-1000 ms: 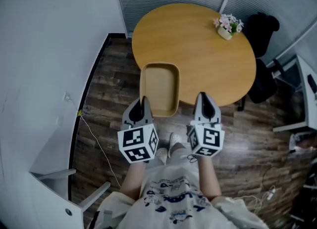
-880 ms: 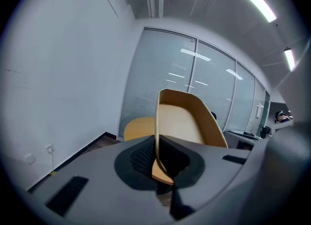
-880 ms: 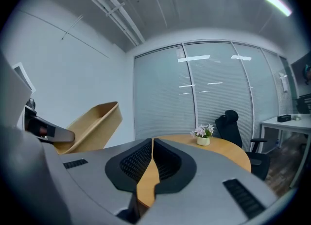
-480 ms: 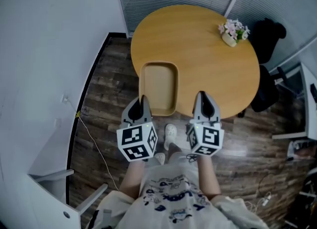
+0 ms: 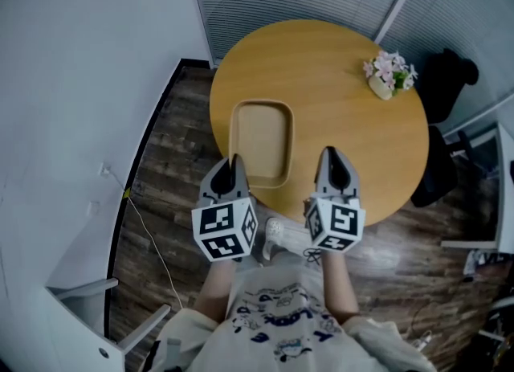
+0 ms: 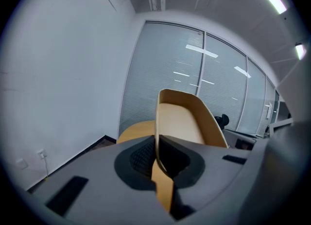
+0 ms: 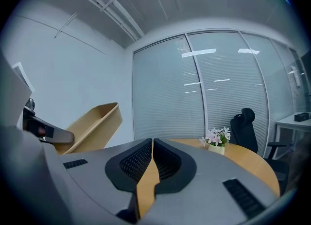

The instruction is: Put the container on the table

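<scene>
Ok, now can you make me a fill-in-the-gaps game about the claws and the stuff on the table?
1. The left claw is shut on the rim of the tan container, and the right claw is shut and holds ___.
2. The wooden table is ___ in shape.
3. The small pot on the table holds pink ___.

Missing words: nothing; round; flowers.

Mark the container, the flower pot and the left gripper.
container point(image 5: 261, 133), head view, bare inner floor.
flower pot point(image 5: 383, 89), head view, pot body below the blooms.
left gripper point(image 5: 234, 163), head view, jaw tips on the container's near rim.
</scene>
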`<state>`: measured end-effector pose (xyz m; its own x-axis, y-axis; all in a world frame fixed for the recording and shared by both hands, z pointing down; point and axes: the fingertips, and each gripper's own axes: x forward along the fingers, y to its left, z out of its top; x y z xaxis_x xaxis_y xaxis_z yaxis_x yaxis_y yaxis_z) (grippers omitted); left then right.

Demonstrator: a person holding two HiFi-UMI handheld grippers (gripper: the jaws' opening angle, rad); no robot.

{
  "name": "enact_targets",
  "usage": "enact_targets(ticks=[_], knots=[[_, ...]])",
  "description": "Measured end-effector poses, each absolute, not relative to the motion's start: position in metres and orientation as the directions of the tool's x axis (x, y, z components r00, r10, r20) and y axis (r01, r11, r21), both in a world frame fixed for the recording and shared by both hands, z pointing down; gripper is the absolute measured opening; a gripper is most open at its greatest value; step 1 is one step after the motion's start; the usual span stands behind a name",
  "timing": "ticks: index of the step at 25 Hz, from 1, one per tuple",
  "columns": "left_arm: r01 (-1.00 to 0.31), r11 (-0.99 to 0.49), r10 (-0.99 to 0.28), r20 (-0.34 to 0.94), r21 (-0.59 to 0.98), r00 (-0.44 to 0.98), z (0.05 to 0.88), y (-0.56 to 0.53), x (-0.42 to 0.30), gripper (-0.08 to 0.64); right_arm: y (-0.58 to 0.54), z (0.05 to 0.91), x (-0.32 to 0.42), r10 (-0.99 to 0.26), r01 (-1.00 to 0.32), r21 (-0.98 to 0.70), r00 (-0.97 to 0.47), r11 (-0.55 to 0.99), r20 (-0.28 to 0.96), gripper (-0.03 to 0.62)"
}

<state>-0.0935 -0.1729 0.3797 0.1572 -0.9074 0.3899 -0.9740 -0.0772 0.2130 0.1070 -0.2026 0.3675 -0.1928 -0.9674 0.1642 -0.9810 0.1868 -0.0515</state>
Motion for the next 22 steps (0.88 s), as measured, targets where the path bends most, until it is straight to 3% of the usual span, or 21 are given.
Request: enact_targets(ticks=[22], knots=[[-0.976, -0.028, -0.868, 0.479, 0.218, 0.132, 0.419, -0.275, -0.071, 0.009, -0.313, 0.405, 0.126, -0.944, -0.972, -0.069, -0.235, 0.225, 0.232, 0.011]])
